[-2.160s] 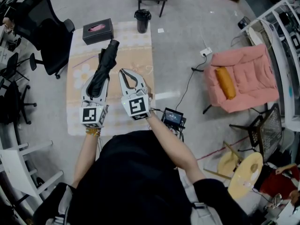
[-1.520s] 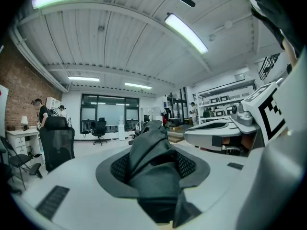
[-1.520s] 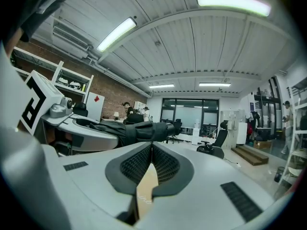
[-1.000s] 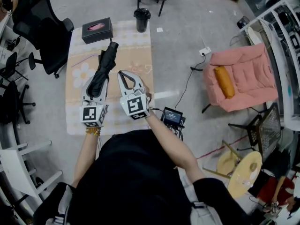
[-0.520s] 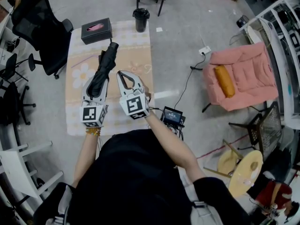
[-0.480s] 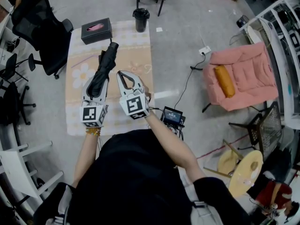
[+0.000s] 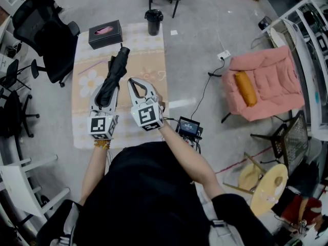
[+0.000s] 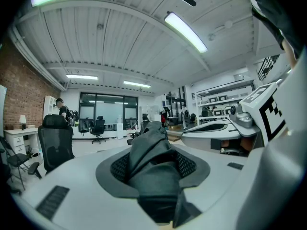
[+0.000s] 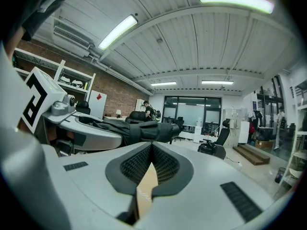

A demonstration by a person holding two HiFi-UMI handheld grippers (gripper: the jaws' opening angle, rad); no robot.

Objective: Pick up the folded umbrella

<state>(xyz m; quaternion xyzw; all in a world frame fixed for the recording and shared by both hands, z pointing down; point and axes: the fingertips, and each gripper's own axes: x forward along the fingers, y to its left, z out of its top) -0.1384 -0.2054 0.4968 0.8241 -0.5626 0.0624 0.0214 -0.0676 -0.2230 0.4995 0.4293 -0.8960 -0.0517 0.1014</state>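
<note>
Box (image 7: 105,34), upper left, is holding pink tissue; left gripper (image 7: 106,94) is clamping the umbrella's (image 7: 115,73) lower end; right gripper (image 7: 134,82), jaws together, is hovering beside.

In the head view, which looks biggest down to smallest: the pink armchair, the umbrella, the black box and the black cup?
1. pink armchair
2. umbrella and black box: about alike. The umbrella is longer but thinner, and it is lifted nearer the camera, so I won't rank them.
3. black cup
</note>
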